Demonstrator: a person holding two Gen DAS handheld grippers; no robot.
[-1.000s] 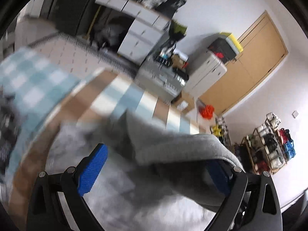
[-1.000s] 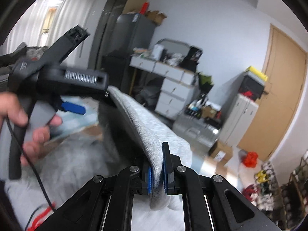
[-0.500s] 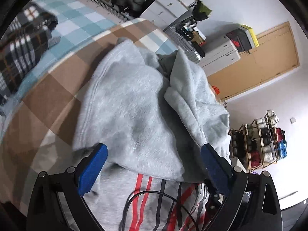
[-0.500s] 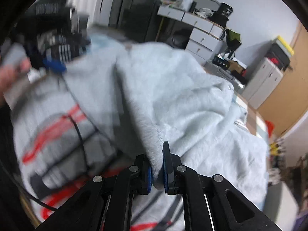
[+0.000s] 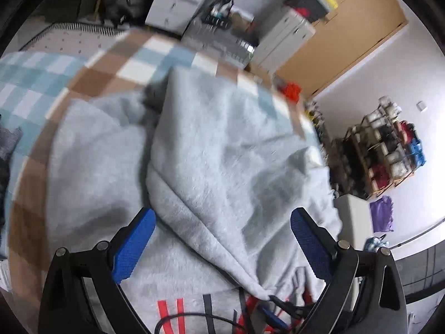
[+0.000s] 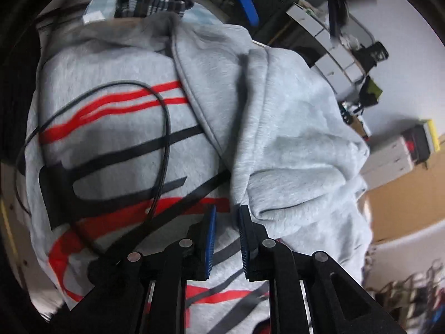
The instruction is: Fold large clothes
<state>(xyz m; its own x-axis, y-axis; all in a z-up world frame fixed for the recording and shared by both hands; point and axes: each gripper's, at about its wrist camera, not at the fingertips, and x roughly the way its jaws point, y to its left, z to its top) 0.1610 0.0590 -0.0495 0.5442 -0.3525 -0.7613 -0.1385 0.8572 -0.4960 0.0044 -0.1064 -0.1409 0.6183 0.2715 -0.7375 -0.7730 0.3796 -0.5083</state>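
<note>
Here the grey sweatshirt lies spread on a checked blanket, its printed side with red and black stripes facing up, and one side panel with its sleeve has been laid over the body, running from about 12 o'clock down to 5 o'clock in the right wrist view. That flap covers part of the print, which fits a first lengthwise fold bringing the edge toward the middle.

The right gripper sits at 6 o'clock just below the tip of the folded flap. Its jaws are opening, with a narrow gap between the blue pads; the cloth edge ends right at their tips, and no pad looks pressed on it, so I judge this to be the release of the laid-down edge.

The left gripper hangs with its jaws spread wide and nothing between them, over the same flap, probably ready to smooth it or take the next corner.

A black cable loops across the print at 9 o'clock and could snag a later fold.
</note>
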